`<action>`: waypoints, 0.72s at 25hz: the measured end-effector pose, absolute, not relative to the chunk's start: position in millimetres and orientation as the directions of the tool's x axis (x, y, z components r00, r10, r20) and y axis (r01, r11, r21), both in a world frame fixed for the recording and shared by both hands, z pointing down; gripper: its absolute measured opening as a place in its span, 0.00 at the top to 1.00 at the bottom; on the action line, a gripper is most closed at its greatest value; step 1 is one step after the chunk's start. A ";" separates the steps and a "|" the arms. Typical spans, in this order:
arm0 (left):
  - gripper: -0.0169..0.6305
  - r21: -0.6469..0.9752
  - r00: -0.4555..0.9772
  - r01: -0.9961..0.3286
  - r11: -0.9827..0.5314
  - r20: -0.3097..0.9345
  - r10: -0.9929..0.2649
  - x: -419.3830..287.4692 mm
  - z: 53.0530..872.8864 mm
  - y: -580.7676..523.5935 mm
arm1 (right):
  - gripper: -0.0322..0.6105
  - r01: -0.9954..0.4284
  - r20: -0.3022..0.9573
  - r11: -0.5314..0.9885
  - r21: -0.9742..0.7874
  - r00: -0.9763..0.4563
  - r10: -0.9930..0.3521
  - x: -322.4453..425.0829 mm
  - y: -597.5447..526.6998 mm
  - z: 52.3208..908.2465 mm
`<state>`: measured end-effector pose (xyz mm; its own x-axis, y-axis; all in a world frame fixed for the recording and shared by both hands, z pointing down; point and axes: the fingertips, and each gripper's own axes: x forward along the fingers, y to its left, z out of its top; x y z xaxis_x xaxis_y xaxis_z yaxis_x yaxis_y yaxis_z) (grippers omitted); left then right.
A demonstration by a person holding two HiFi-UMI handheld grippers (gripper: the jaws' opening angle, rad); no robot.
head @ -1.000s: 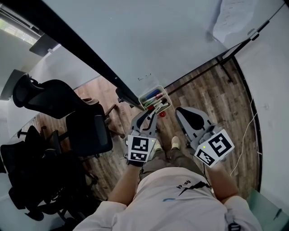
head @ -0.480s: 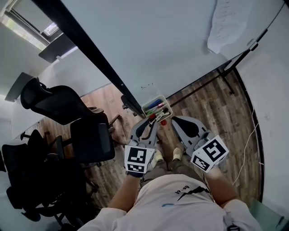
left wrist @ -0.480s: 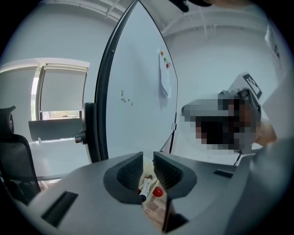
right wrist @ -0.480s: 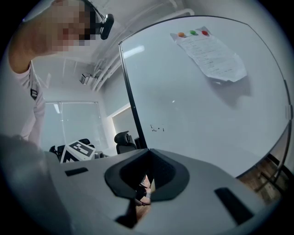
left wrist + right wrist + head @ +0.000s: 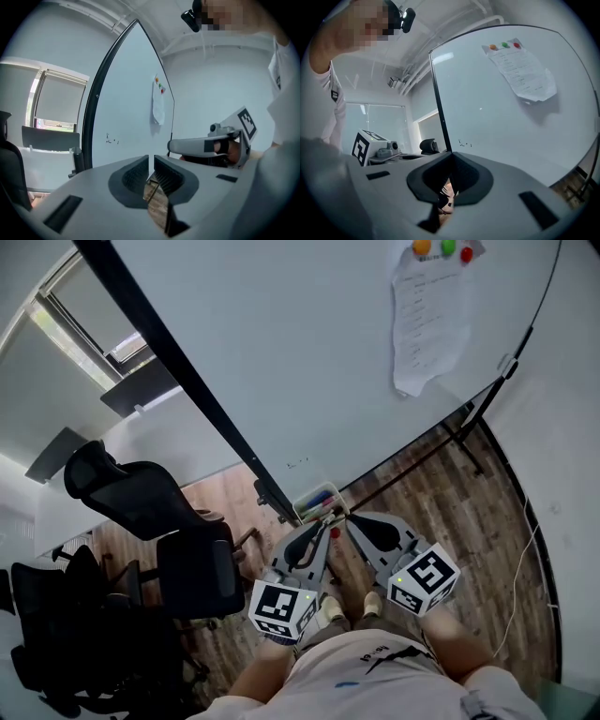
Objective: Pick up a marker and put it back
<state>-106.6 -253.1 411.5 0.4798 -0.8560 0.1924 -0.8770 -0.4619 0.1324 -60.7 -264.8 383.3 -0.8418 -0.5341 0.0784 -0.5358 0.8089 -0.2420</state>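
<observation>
The whiteboard (image 5: 309,352) stands on a black frame over the wood floor (image 5: 441,493), and everything else sits around it. At the foot of the whiteboard, on its lower edge, a small white tray (image 5: 302,510) holds the markers (image 5: 322,499); blue, red and dark ones show, lying side by side, none taken out. The left gripper (image 5: 320,530) hangs just below that tray, its tips pointing up at it but apart from the markers. In the left gripper view this gripper (image 5: 151,161) aims along the whiteboard's face; its jaws are closing, a narrow slit remains between them, and only floor shows through the slit, no marker. The right gripper (image 5: 353,519) sits just beside the left one, also under the whiteboard's lower edge and near the tray. In its own view the right gripper (image 5: 451,165) has its jaws brought together with nothing gripped. High on the whiteboard a paper sheet (image 5: 424,320) hangs under coloured magnets (image 5: 444,247). Off the whiteboard's left end stand black office chairs (image 5: 141,507).
</observation>
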 end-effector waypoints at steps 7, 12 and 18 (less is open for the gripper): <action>0.94 0.132 0.486 -0.872 -0.471 0.123 -0.866 -94.4 372.2 -243.9 | 0.93 -0.513 0.039 0.828 -0.225 -0.854 -0.519 -57.1 -258.1 361.1; 0.95 0.133 0.491 -0.867 -0.480 0.076 -0.868 -90.0 348.2 -239.3 | 0.93 -0.499 0.012 0.841 -0.209 -0.861 -0.508 -55.5 -254.8 345.1; 0.96 0.123 0.492 -0.866 -0.484 0.047 -0.869 -86.5 332.4 -235.1 | 0.93 -0.495 -0.015 0.850 -0.180 -0.863 -0.506 -53.1 -251.2 326.5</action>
